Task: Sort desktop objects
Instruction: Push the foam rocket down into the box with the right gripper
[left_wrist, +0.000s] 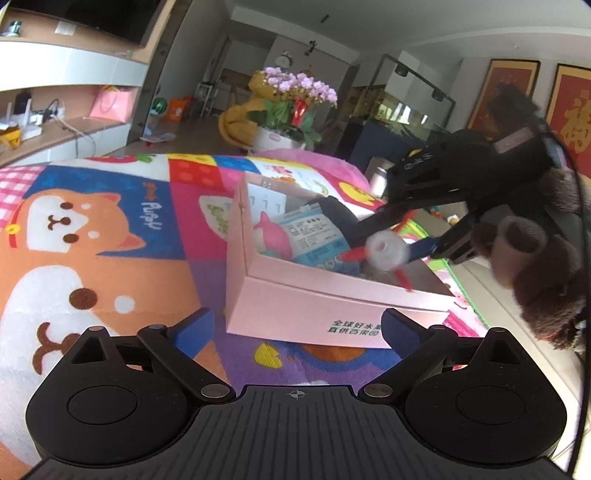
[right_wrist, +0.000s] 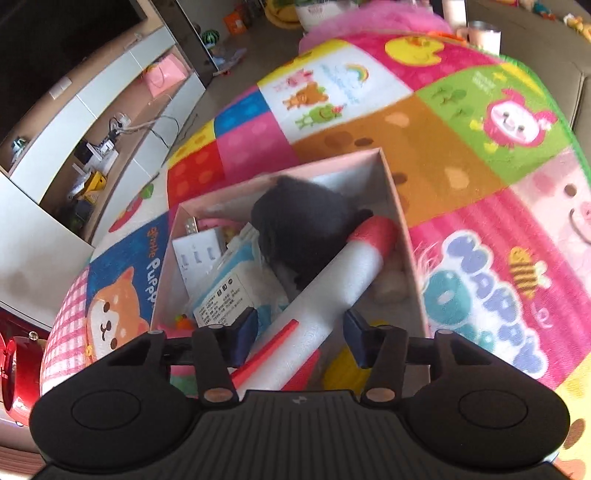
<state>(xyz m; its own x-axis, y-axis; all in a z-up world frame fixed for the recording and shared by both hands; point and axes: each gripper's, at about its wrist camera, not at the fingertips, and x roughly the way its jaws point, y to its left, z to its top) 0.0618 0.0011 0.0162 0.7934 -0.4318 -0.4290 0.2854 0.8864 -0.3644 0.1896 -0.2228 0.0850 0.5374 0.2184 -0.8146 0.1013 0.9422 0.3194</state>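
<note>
Pink box (right_wrist: 400, 229) is crowded: foam rocket (right_wrist: 332, 291) slants across its middle, a black pouch (right_wrist: 303, 225) fills the far end, cartons (right_wrist: 225, 288) crowd the left. The colourful mat (left_wrist: 110, 229) left of the box lies open.

Box (right_wrist: 400, 221): pink card, open-topped, rectangular, resting on a patchwork cartoon mat (right_wrist: 461, 147); part-filled. Rocket (right_wrist: 332, 291): white foam tube, red nose, red fins; tilted, nose toward the far right corner of the box, tail raised at the near wall. Black soft item (right_wrist: 303, 225); blue-white packet (right_wrist: 225, 291); pink toy (left_wrist: 271, 236); white carton (right_wrist: 195, 254); all inside the box.
</note>
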